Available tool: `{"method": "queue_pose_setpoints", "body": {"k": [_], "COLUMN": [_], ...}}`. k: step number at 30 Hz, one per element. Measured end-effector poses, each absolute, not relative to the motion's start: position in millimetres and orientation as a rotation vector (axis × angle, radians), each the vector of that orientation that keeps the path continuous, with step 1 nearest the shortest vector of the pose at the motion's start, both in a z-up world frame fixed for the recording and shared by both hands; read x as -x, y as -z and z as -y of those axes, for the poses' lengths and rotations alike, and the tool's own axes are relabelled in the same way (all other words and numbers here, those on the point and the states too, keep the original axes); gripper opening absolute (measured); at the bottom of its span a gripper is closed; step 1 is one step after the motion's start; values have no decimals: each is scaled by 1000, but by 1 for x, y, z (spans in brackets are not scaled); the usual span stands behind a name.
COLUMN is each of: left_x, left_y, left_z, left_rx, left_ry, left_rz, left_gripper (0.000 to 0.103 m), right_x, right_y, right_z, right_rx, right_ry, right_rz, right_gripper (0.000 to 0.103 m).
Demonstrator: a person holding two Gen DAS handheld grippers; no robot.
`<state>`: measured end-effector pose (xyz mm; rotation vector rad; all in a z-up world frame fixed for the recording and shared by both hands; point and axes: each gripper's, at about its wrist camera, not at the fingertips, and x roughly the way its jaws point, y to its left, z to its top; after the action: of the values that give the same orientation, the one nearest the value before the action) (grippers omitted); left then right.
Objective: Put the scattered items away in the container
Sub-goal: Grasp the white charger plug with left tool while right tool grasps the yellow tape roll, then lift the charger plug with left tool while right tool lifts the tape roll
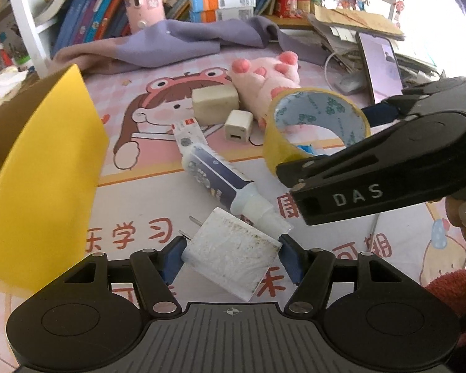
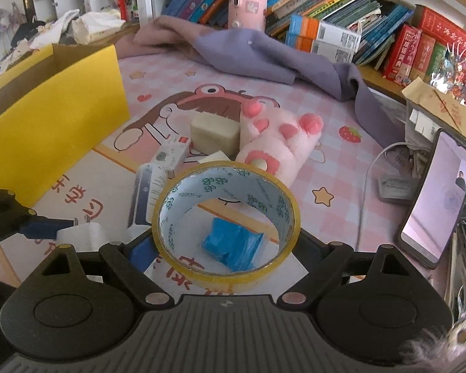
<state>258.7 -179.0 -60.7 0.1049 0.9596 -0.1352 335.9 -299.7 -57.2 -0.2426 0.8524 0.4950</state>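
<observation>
**Both grippers loaded above the cluttered desk**

The left gripper [image 1: 231,256] had its blue fingers [image 1: 171,259] pressed against the two sides of a grubby white plug adapter [image 1: 231,262], its metal prongs pointing up and to the left. The adapter sat tilted between the pads, raised over the pink cartoon mat [image 1: 158,192] that covered the desk.

The right gripper [image 2: 223,245] held a roll of yellow tape [image 2: 226,217] across its width, the fingers set wide and closing on the outside of the ring. Only the left blue finger [image 2: 139,253] showed clearly in the right wrist view; the other was hidden behind the roll. Through the hole of the roll a crumpled blue wrapper [image 2: 233,247] lay on the mat. In the left wrist view the same roll [image 1: 315,130] hung at the tip of the right gripper's black arm.

The yellow cardboard box [image 1: 43,171], the container, stood open at the left edge of the mat, near the left gripper.

Still lying on the mat were a white-and-navy tube [image 1: 214,177] with its nozzle near the held adapter, a small white charger cube [image 1: 237,126], a cream block [image 1: 216,102] and a pink plush paw [image 1: 270,84], the last two touching. A purple cloth [image 1: 183,40] lay crumpled behind them, in front of a row of books [image 1: 102,15], and a phone [image 2: 436,197] leaned upright at the right.
</observation>
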Motion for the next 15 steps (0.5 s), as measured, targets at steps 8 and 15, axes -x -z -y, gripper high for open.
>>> {"method": "queue_pose_setpoints", "body": {"k": [8, 15], "left_x": [-242, -225], "left_y": [50, 40], "left_z": [180, 174], "left_rx": [-115, -112], "left_ry": [143, 174], "left_rz": [-914, -857], "left_gripper": [65, 65], "right_x": [-316, -296], "right_y": [46, 36], "right_z": [309, 310], "right_rx": [217, 220], "right_ry": [-481, -441], "right_rz": [-817, -786], "right_gripper": [90, 90]}}
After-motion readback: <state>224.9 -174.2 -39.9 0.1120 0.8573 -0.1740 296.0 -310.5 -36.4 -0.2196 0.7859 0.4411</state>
